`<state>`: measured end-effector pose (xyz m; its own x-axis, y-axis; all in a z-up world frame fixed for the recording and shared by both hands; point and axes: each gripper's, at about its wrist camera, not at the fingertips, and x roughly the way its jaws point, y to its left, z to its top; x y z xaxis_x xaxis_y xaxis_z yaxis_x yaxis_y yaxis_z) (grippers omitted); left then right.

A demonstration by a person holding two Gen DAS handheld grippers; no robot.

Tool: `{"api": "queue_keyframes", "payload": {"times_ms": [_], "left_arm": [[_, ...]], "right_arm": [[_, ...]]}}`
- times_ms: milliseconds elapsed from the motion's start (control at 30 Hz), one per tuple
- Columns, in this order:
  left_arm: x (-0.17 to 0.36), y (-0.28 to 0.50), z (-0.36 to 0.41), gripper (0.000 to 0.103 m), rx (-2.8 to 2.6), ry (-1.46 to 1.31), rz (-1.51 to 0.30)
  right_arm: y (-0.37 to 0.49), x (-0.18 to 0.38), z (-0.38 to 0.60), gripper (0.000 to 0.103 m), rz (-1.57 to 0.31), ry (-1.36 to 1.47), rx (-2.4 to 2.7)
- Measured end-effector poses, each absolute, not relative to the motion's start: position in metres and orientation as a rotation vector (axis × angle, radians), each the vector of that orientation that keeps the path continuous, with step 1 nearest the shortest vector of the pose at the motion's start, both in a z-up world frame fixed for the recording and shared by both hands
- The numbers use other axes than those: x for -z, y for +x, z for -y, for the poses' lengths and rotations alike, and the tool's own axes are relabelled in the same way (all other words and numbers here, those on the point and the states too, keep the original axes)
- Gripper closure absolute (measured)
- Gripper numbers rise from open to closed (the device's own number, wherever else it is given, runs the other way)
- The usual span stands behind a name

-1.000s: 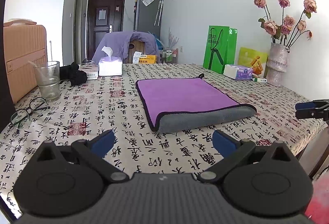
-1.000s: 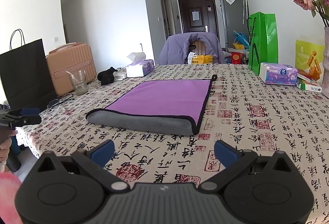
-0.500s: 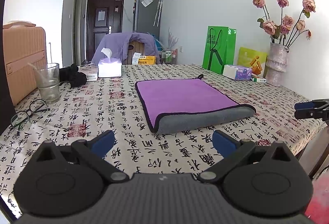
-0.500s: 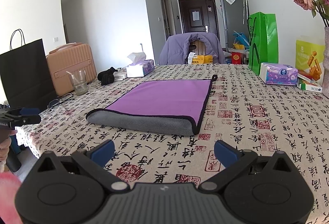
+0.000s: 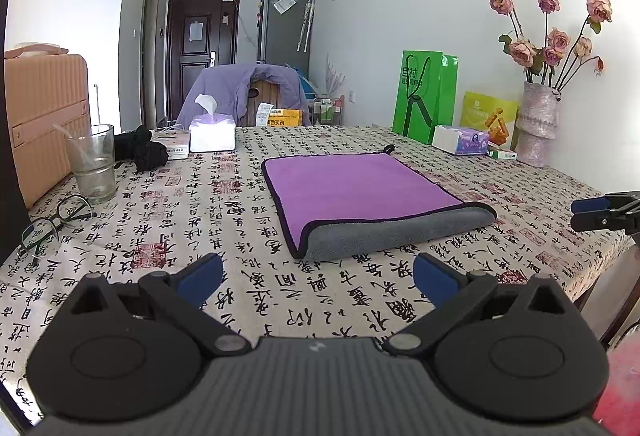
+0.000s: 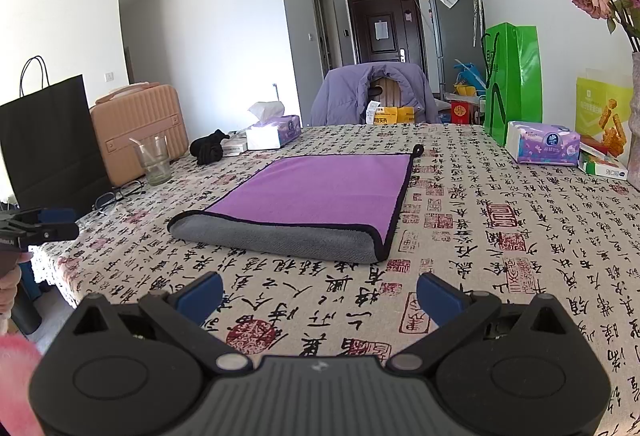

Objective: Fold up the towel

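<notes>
A purple towel with a grey underside (image 5: 360,191) lies folded in half on the patterned tablecloth; its rolled grey fold faces me. It also shows in the right wrist view (image 6: 312,203). My left gripper (image 5: 318,278) is open and empty, above the table's near edge, short of the towel's near left corner. My right gripper (image 6: 320,294) is open and empty, short of the towel's near right corner. Each gripper shows at the edge of the other's view: the right one (image 5: 600,211), the left one (image 6: 44,224).
On the left stand a glass (image 5: 92,163), spectacles (image 5: 52,220), a black cloth (image 5: 144,151) and a tissue box (image 5: 212,131). On the right stand a green bag (image 5: 424,95), a tissue pack (image 5: 460,143) and a vase of roses (image 5: 536,127). A chair with a jacket stands at the far end.
Both grippers have stayed open and nearly still. The left wrist view has shifted only slightly.
</notes>
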<state>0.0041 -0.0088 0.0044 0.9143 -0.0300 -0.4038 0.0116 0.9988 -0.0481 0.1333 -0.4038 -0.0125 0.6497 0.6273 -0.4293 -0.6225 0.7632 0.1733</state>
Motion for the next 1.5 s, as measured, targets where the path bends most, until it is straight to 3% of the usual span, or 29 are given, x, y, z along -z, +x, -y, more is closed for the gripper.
{"api": "queue_keyframes", "payload": {"times_ms": [1500], "left_arm": [[0.005, 0.066, -0.009, 0.000, 0.049, -0.084, -0.465]], "right_arm": [[0.185, 0.029, 0.380, 0.000, -0.562, 0.008, -0.694]]}}
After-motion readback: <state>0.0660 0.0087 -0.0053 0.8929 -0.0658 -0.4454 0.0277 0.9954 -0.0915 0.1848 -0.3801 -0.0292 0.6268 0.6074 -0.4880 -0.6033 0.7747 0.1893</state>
